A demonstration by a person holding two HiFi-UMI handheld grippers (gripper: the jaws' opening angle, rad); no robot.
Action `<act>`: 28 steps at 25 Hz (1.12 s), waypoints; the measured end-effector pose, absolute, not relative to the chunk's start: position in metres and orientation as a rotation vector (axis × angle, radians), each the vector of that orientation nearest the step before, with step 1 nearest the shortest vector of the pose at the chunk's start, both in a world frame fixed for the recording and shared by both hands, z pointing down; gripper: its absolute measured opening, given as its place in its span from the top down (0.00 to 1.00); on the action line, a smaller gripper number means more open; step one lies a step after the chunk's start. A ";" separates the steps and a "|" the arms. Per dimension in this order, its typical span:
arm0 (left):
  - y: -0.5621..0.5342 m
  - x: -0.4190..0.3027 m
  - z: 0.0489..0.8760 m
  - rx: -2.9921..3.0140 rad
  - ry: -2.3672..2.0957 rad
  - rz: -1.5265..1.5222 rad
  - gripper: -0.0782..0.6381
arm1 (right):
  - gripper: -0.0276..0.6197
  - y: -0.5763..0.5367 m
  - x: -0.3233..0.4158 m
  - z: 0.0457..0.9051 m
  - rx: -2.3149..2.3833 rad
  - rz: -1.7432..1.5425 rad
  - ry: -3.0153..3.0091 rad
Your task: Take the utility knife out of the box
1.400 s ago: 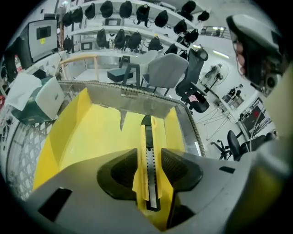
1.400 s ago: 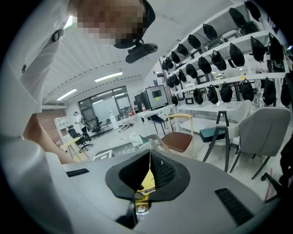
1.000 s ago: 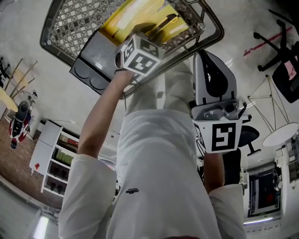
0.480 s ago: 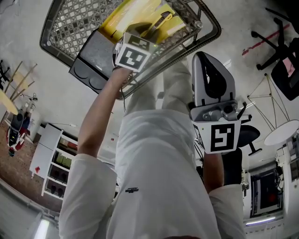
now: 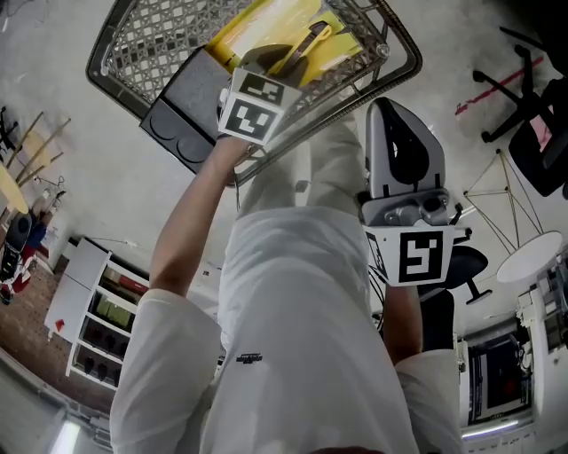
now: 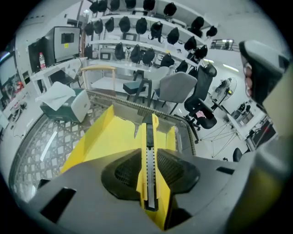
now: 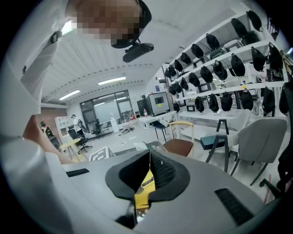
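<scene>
In the wire basket (image 5: 133, 53): an open yellow box (image 5: 266, 22), plus a dark grey tray-like piece (image 5: 191, 97) with two round recesses that overhangs the near rim. Nothing visible inside the box past its yellow flaps.

Clamped between the pads of the left gripper (image 6: 149, 187): the utility knife (image 6: 149, 155), slim and yellow, with a black notched track down its middle and a rounded far end. Held lengthwise along the jaws, pointing away, over the box opening; unclear whether the far end touches the box.

Left forearm bare and stretched forward, gripper pitched steeply down over the basket. Right gripper (image 7: 149, 155) kept close beside the white-clothed body, tilted slightly down, pads meeting at the tips with nothing between them.
</scene>
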State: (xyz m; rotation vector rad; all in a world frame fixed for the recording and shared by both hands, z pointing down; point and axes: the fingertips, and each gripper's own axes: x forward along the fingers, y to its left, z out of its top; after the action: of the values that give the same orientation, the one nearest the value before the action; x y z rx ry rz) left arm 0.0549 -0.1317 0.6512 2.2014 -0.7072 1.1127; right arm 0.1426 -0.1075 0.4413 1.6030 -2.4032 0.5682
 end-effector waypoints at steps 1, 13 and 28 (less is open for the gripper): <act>-0.132 0.053 0.646 2.203 -0.722 1.094 0.74 | 0.96 -0.106 0.140 0.438 1.600 0.556 -2.400; -0.134 0.027 0.561 2.260 -0.897 0.877 0.74 | 0.96 -0.084 0.115 0.383 1.630 0.433 -2.435; -0.111 -0.013 0.410 2.440 -1.089 0.595 0.74 | 0.96 -0.051 0.089 0.296 1.706 0.253 -2.446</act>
State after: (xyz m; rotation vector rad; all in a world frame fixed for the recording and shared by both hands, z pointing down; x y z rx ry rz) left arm -0.0127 -0.1110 0.4103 2.4404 -1.0892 0.5946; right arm 0.0891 -0.0507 0.2962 1.7057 -2.4456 0.2532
